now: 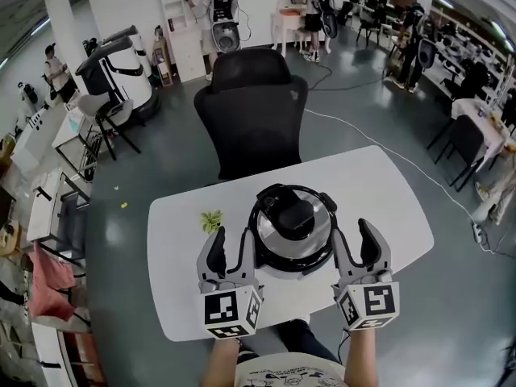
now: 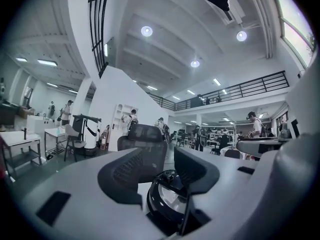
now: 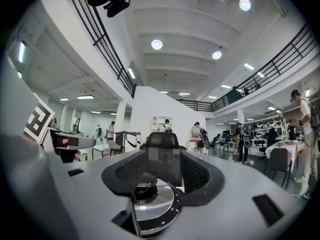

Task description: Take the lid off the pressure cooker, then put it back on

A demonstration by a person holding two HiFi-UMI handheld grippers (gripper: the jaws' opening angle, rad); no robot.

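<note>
While flanking lidded round black-and-silver pressure cooker [image 1: 293, 228] on white worktop [image 1: 379, 192], gaping empty. Both released: left claw [image 1: 230, 239] near-left, right claw [image 1: 352, 228] near-right.

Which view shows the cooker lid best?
Head view: the whole lid shows from above, handle included. The left gripper view shows only one side past its jaws; the right gripper view, the knob and part of the top.
</note>
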